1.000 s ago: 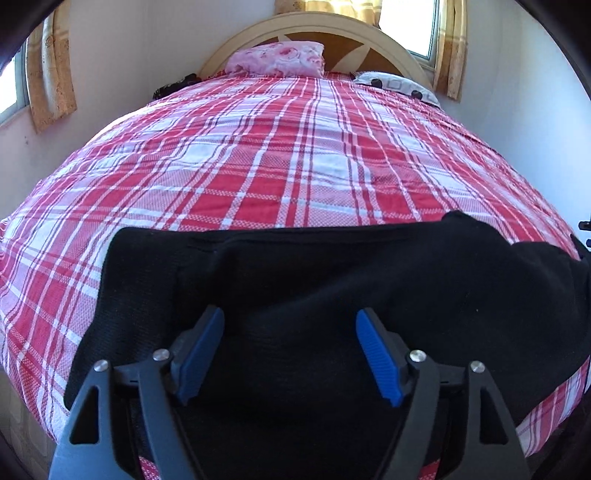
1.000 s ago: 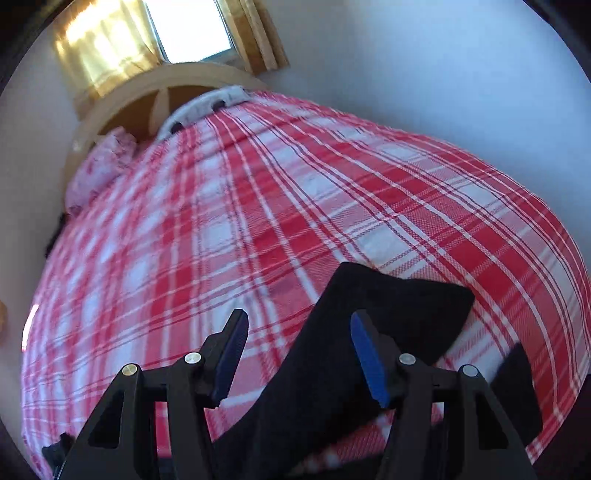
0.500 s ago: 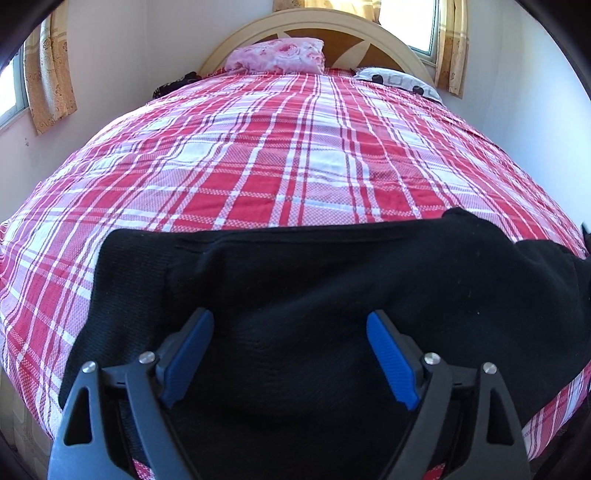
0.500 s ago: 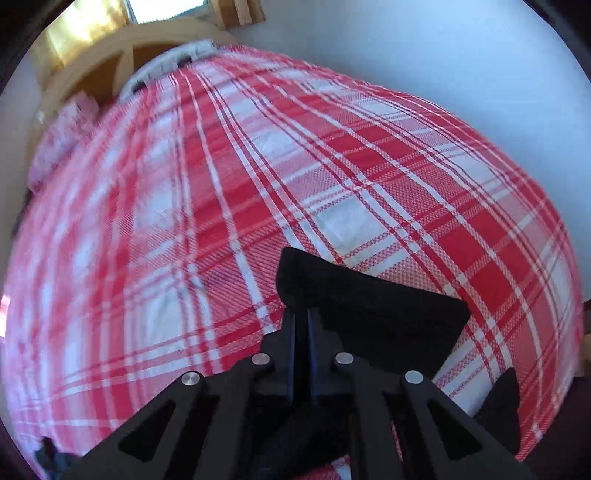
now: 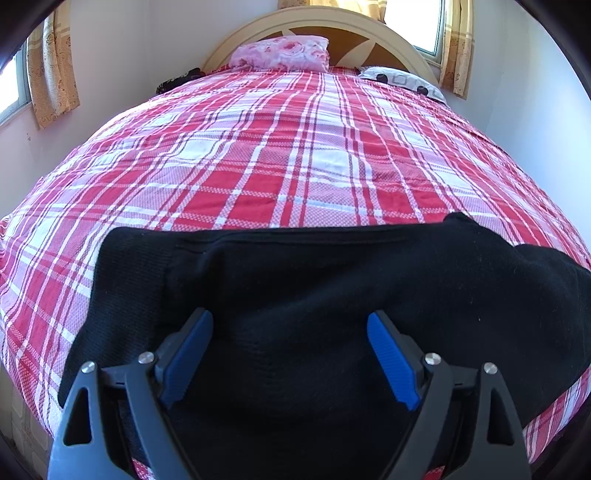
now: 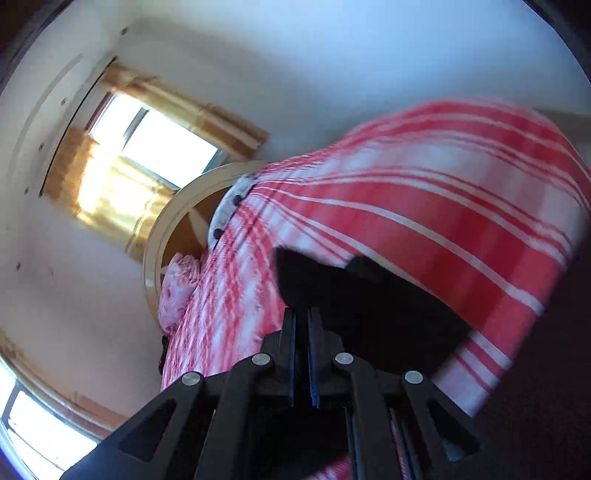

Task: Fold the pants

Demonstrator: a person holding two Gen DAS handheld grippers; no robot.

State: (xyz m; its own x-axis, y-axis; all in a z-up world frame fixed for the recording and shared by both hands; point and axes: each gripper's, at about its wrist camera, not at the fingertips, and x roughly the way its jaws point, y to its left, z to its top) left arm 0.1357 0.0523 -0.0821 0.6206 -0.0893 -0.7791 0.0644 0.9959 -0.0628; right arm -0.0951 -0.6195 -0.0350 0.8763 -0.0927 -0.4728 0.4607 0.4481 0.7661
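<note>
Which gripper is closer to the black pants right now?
Right. The right gripper is shut on a fold of the black pants; the left gripper hangs open just above them, pads clear of the cloth.

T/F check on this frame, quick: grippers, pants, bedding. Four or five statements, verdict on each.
1. The left gripper stands open over the black pants. True.
2. The right gripper is open and holds nothing. False: it is shut on the pants' black fabric.
3. The bedspread is red-and-white plaid. True.
4. The pants are blue denim. False: they are black.
5. A pink floral pillow lies by the headboard. True.
</note>
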